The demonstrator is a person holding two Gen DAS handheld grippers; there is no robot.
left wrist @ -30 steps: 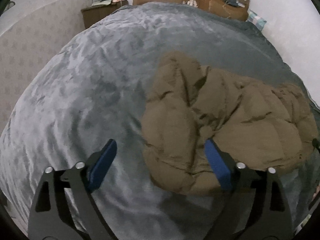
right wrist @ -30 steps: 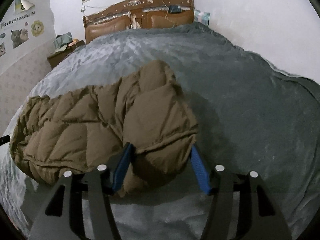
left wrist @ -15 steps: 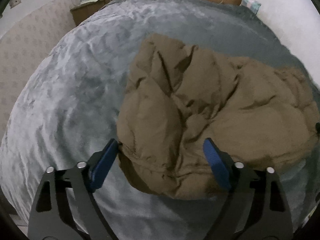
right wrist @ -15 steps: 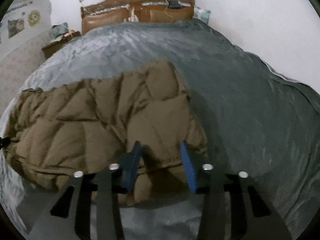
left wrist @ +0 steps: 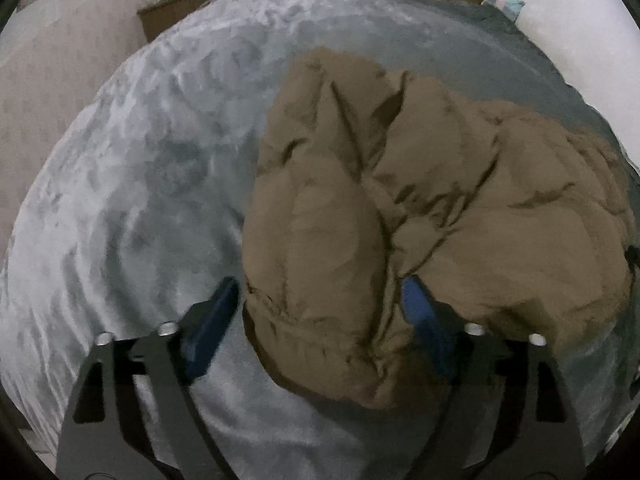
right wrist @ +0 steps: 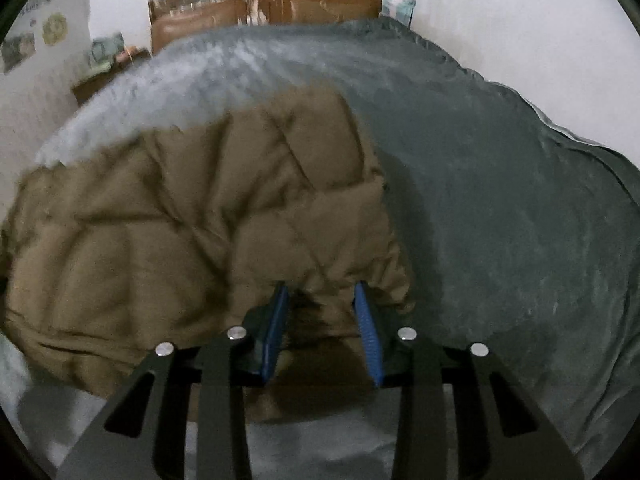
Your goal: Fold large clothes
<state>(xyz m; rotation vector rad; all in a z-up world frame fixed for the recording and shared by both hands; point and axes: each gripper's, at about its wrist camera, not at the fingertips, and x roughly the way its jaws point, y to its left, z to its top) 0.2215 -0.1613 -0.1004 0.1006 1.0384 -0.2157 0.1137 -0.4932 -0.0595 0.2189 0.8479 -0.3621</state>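
A brown quilted puffer jacket [left wrist: 420,208] lies bunched on a grey bed blanket [left wrist: 140,184]. My left gripper [left wrist: 320,312] is open, its blue pads on either side of the jacket's near left end without pinching it. In the right wrist view the jacket [right wrist: 180,220] spreads to the left. My right gripper [right wrist: 320,308] has closed on the jacket's near right edge, a fold of fabric squeezed between the blue pads [right wrist: 366,328]. That edge looks slightly raised off the blanket [right wrist: 500,220].
A brown wooden headboard [right wrist: 264,4] stands at the far end of the bed. A dark bedside cabinet [left wrist: 176,12] with items on top is at the back left. White walls run along the right side. A small pillow [right wrist: 396,6] sits by the headboard.
My left gripper moved forward so the jacket's end now lies between its open pads. My right gripper narrowed from wide open and clamped on the jacket's edge.
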